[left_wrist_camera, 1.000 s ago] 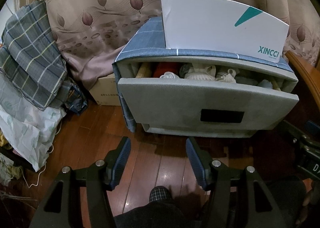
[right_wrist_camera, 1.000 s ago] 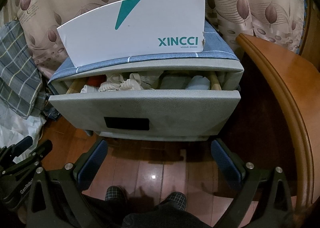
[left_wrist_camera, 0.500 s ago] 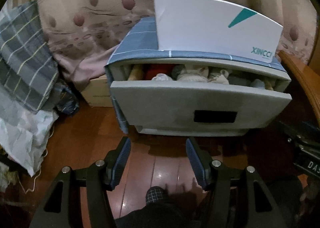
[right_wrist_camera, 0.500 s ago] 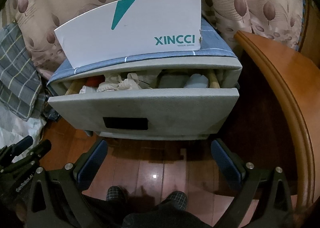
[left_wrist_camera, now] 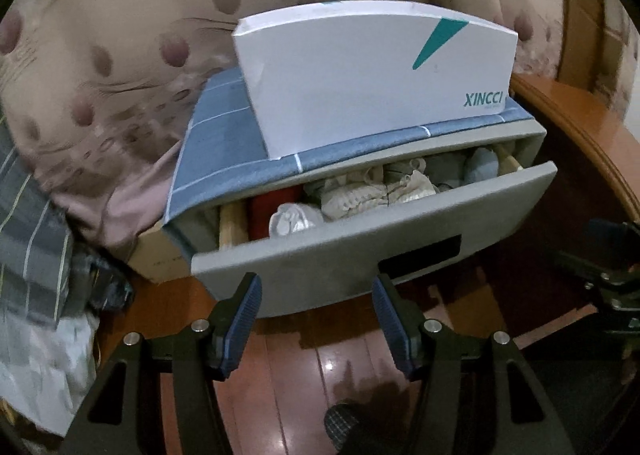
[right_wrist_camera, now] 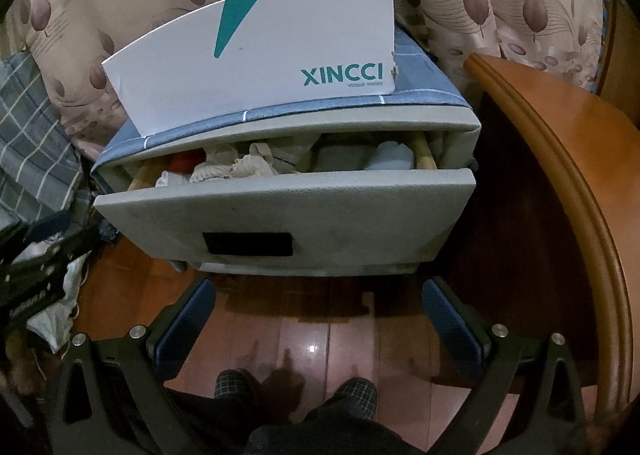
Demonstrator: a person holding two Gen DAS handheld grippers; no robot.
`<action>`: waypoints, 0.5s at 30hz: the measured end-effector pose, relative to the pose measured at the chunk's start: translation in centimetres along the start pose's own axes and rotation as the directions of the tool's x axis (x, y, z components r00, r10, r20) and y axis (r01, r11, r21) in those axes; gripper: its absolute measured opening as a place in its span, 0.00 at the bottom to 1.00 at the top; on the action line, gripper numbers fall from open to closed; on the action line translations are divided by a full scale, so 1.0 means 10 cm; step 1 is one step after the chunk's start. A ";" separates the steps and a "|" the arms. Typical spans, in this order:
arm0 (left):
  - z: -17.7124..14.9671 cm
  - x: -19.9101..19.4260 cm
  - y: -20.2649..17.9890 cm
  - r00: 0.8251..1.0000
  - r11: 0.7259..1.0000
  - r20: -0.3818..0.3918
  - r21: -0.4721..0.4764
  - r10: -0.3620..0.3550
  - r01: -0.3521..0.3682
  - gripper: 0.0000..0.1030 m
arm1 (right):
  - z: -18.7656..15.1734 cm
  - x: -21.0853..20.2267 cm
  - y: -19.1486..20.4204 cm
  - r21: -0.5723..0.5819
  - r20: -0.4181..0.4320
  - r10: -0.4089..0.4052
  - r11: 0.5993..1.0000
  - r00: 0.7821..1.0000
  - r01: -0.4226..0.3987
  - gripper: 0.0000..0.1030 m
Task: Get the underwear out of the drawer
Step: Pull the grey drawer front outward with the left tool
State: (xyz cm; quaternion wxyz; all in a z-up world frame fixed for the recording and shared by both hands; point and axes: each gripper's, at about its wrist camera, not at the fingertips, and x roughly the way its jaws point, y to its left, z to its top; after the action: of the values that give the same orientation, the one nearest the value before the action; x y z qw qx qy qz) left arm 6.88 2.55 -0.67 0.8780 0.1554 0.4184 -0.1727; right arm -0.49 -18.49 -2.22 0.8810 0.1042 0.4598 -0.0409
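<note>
drawer (left_wrist_camera: 360,247) interior mostly hidden, curtain (left_wrist_camera: 120,55) blurred

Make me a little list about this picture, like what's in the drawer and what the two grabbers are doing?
drawer: pulled partly open, grey front
inside: cream lacy underwear, a red cloth, grey and pale blue pieces
on top: white XINCCI box
left gripper: jaws open, empty, near the drawer front
right gripper: jaws open, empty, above the wooden floor
underwear out: not yet
</note>
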 end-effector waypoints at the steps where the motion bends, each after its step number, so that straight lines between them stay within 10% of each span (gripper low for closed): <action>1: 0.03 0.05 0.00 1.000 1.000 -0.008 0.019 -0.004 0.004 0.57 | 0.00 0.00 -0.01 0.004 -0.001 0.003 1.000 1.000 -0.003 0.99; 15: 0.25 0.67 -0.14 0.992 0.969 -0.116 0.238 -0.046 0.072 0.59 | 0.01 0.00 -0.21 0.088 -0.023 0.018 0.996 1.000 -0.016 0.99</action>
State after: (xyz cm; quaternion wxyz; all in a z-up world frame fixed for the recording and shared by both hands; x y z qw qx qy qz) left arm 11.95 -0.91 -4.62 0.8229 0.2579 0.4461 -0.2396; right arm -0.77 -20.59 -2.52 0.8702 0.1473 0.4673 -0.0523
